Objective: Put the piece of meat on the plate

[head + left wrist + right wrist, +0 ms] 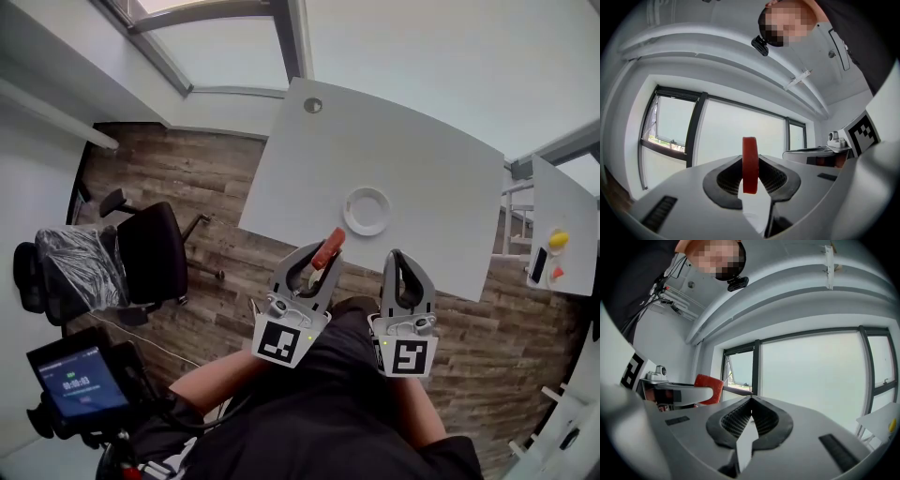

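Wood-plank floor surrounds the white desk (412, 159), where a bare white plate (367, 212) sits close to its near edge. The left tool (320, 262) is clamped on the red piece of meat (329, 247), held in the air just short of that edge. The right tool (396, 255) is closed on nothing. The pick-up looks done; carrying the meat over the plate and letting it go remain.

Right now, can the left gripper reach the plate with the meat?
Probably yes: the left gripper, shut on the meat, sits near the plate, with only bare table between.
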{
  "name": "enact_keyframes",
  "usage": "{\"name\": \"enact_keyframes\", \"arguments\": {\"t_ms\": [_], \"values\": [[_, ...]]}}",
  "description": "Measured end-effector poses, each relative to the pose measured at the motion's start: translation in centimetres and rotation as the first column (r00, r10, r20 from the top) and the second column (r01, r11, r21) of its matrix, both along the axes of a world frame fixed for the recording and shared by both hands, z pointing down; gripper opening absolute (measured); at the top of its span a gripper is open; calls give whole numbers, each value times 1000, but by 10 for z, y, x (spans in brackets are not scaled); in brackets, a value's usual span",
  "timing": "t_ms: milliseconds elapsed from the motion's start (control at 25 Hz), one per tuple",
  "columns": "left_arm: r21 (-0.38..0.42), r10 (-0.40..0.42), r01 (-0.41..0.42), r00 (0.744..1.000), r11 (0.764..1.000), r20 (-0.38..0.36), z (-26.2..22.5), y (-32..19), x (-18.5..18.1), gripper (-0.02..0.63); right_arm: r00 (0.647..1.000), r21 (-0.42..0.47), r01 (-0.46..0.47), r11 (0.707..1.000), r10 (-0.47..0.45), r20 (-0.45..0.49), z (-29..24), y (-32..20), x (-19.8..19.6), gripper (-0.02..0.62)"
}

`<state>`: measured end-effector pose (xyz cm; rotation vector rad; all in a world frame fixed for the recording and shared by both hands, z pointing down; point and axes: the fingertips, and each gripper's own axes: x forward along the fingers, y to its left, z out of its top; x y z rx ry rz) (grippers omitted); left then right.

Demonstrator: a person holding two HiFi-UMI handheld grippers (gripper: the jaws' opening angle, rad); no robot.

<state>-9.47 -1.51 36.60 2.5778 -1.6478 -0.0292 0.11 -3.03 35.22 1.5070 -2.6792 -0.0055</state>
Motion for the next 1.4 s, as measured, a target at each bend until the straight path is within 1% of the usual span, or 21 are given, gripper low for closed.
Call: {"name": "enact_keyframes", "arguments": {"t_ms": [80,160,240,320,440,520,680,800,920,1040,1080,1160,1240,1320,1400], "values": [[-11,-3,3,1000,1000,7,5,-7,1,94,1000,3,7,1000,-7,-2,1,-8,2,3],[-25,-3,3,1000,1000,14,14,-25,9,94,1000,-4,16,1000,-16,4,3,-26,8,3],[-45,-9,9,1000,999,-3,22,-42,16,94,999,-10,34,999,-34,7,3,-41,11,3],[-55,-17,16,1000,998,-15,28,-47,17,94,999,-2,49,999,-49,3,1,-44,10,3],[-48,-14,15,1000,999,27,37,-48,18,94,998,17,57,998,-57,-5,-4,-45,7,3],[-60,0,2,999,998,40,47,-49,22,94,998,20,55,998,-55,-7,-5,-45,8,3],[-101,26,-23,999,995,32,68,-50,30,94,998,27,54,998,-53,-14,-10,-42,9,3],[-134,39,-31,997,990,61,88,-58,39,94,999,29,47,998,-47,-2,-11,-45,17,3],[-167,71,-56,993,984,89,109,-70,54,94,1000,44,26,999,-26,4,-10,-51,28,3],[-211,119,-83,980,974,161,131,-81,60,94,1000,24,10,1000,-10,-4,-5,-56,35,3],[-225,126,-87,978,970,167,143,-84,61,94,1000,20,5,1000,-5,-8,-4,-58,37,3],[-267,123,-80,981,960,149,167,-89,60,94,1000,30,-1,1000,2,-19,-4,-61,41,3],[-333,123,-69,982,941,143,190,-89,58,94,999,44,-5,999,6,-36,-5,-62,44,3],[-378,143,-69,974,923,173,205,-92,60,94,999,39,-13,999,15,-46,-2,-62,49,3],[-401,163,-71,966,913,201,215,-96,66,94,998,32,-21,999,23,-50,1,-62,54,3]]}}
